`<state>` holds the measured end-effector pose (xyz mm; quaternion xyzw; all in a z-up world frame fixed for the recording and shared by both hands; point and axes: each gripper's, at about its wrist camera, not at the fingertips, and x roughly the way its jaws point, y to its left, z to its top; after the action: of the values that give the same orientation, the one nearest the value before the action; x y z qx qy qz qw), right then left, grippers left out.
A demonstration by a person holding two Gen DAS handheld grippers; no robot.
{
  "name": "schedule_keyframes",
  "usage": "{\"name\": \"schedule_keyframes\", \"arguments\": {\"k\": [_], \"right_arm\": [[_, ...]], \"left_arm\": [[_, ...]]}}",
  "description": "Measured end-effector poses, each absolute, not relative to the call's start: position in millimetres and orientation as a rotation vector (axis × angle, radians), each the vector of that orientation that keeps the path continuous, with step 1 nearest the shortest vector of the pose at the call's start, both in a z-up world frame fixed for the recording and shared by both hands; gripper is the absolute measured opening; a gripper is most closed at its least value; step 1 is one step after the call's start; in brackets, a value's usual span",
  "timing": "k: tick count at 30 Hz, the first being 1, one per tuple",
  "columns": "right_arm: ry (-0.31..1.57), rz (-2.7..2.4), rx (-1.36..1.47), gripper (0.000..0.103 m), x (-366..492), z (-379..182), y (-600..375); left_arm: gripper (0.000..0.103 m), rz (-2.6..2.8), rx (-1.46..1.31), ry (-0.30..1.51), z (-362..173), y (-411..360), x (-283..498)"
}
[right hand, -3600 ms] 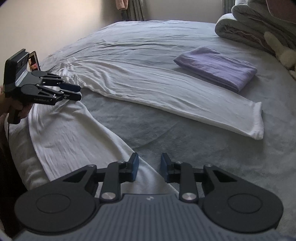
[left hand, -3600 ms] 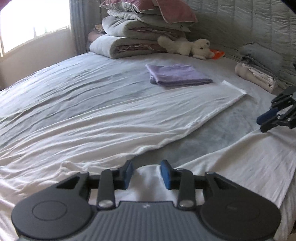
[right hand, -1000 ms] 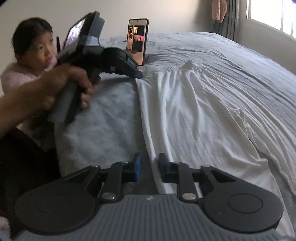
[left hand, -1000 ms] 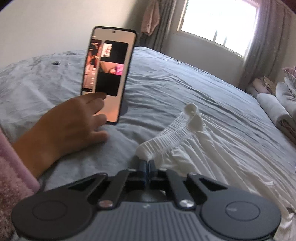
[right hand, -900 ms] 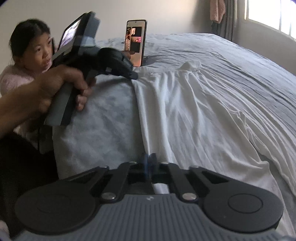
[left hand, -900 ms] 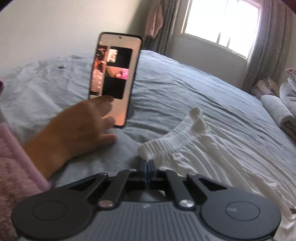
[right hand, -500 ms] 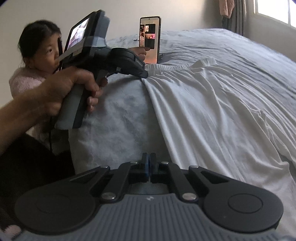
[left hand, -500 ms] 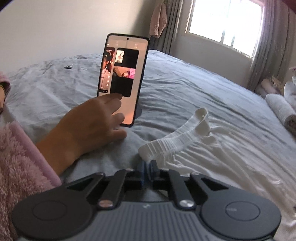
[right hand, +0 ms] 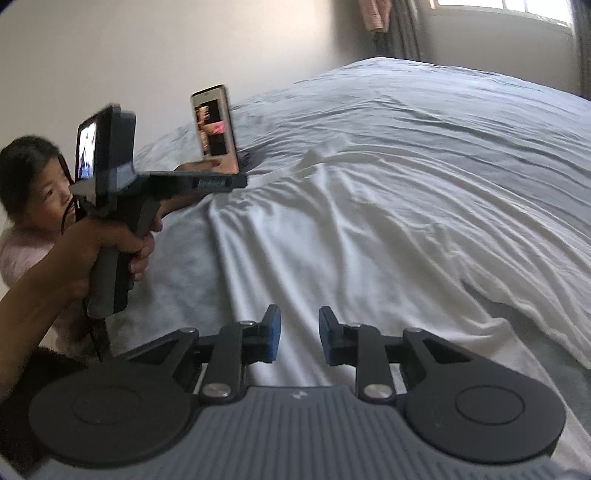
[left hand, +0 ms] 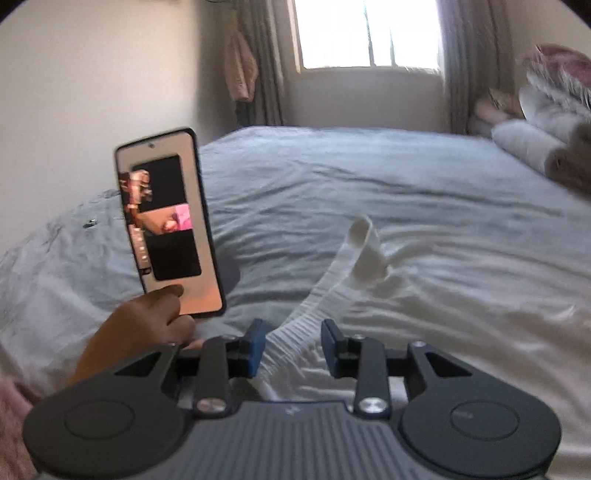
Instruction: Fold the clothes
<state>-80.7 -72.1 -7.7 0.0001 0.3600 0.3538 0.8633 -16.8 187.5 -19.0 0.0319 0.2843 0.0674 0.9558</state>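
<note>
Grey bed fills the left wrist view; the left hand-held gripper has just been opening, the white garment's ribbed waistband loose between its parted jaws, running ahead. Right wrist view: the right hand-held gripper, likewise just opened, holds nothing, the garment's edge lying beneath and stretching forward-right.

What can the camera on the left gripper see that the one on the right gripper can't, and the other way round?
Only the left wrist view shows the bright window and the stacked bedding.

Only the right wrist view shows the left gripper from outside, held in a hand, and a second person beside the bed.

Both show the propped-up phone, the white garment and the grey bed.
</note>
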Motion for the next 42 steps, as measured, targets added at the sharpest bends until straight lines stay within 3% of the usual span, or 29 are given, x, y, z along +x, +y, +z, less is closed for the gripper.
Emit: {"name": "schedule_keyframes", "arguments": {"k": [5, 10, 12, 26, 33, 35, 37, 40, 42], "right_arm": [[0.770, 0.731, 0.022, 0.027, -70, -11, -77], [0.811, 0.746, 0.064, 0.030, -54, -15, -74], [0.837, 0.744, 0.097, 0.031, -39, -13, -73], [0.937, 0.659, 0.292, 0.045, 127, 11, 21], [1.031, 0.492, 0.367, 0.045, 163, -5, 51], [1.045, 0.451, 0.353, 0.041, 165, -10, 55], [1.034, 0.433, 0.329, 0.018, 164, -11, 57], [1.012, 0.433, 0.305, 0.006, 162, -5, 57], [0.997, 0.445, 0.288, 0.006, 160, 1, 60]], "left_arm": [[0.034, 0.119, 0.088, 0.596, -26, 195, -15], [0.051, 0.055, 0.068, 0.548, -21, 201, -19], [0.052, 0.015, 0.050, 0.551, -21, 205, -18], [0.049, -0.110, -0.071, 0.568, -16, 225, -7], [0.035, -0.131, -0.057, 0.588, -19, 221, -1], [0.034, -0.136, -0.061, 0.587, -18, 221, -1], [0.029, -0.136, -0.055, 0.586, -18, 221, -1], [0.028, -0.109, -0.046, 0.614, -19, 223, 0], [0.028, -0.093, -0.040, 0.635, -21, 226, 0]]}}
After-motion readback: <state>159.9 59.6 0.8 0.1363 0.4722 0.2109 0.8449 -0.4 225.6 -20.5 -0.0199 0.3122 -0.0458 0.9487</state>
